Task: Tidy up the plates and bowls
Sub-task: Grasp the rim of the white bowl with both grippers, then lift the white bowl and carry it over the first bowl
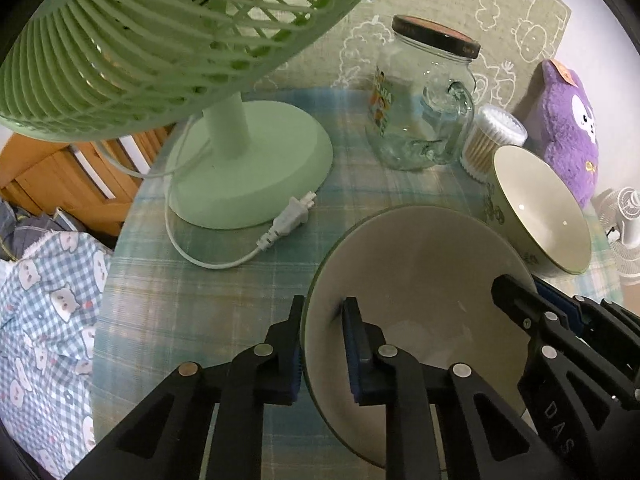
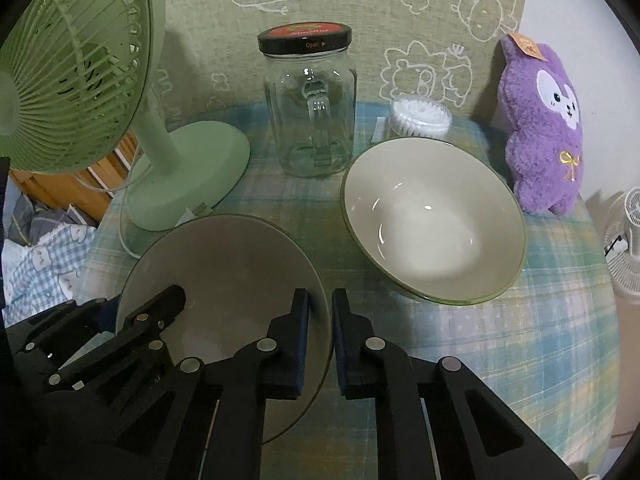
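Both tongs straddle the near bowl (image 2: 224, 264) rim, lower centre: my left gripper (image 1: 322, 348) and right gripper (image 2: 320, 336), jaws narrowly apart, contact unclear. Glazed ceramic: stiff, slippery, breakable. Second bowl (image 2: 434, 220) centre-right.

A pale green fan (image 2: 68, 80) is standing on a blue-and-green plaid tablecloth (image 2: 540, 340). Two cream bowls (image 2: 434, 220) are showing thin green rims. A purple plush toy (image 2: 544, 128) is sitting beside a clear jar (image 2: 310, 108) wearing a black lid, against olive cloth (image 2: 360, 8) showing white doodles.
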A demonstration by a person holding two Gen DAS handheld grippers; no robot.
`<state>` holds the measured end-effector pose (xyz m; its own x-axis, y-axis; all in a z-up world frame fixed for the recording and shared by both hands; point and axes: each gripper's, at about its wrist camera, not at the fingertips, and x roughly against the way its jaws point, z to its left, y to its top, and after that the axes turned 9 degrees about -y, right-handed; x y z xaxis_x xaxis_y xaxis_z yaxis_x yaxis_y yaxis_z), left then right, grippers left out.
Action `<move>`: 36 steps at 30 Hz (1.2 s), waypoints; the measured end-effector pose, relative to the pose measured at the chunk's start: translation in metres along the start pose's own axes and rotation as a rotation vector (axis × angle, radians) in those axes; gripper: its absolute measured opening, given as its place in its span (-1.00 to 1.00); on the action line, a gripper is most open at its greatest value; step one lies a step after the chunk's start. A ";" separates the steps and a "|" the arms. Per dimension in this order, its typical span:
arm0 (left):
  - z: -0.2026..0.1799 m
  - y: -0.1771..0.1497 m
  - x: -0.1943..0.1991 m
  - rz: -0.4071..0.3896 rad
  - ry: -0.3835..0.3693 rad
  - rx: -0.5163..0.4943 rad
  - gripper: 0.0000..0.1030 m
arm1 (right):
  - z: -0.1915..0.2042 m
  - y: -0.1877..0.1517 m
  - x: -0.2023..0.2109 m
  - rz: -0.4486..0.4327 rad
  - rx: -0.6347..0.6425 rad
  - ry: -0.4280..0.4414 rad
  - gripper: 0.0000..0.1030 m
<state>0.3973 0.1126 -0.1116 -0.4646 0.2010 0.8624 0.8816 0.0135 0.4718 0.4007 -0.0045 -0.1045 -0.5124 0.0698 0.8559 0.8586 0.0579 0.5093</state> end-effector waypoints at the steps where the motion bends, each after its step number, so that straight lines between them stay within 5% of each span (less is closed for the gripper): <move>1: 0.000 0.000 0.000 -0.001 0.001 -0.001 -0.70 | -0.001 0.000 -0.001 0.001 -0.002 0.002 -0.71; 17: -0.003 -0.002 0.019 -0.014 0.009 -0.018 -0.72 | -0.003 -0.008 0.016 0.001 0.003 0.000 -0.72; 36: -0.014 -0.016 0.095 -0.095 0.018 -0.031 -0.72 | -0.003 -0.018 0.099 -0.058 0.010 0.005 -0.72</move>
<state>0.3376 0.1179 -0.0352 -0.5478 0.1821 0.8165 0.8306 0.0017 0.5569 0.3351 -0.0014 -0.0290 -0.5616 0.0612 0.8251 0.8270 0.0720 0.5575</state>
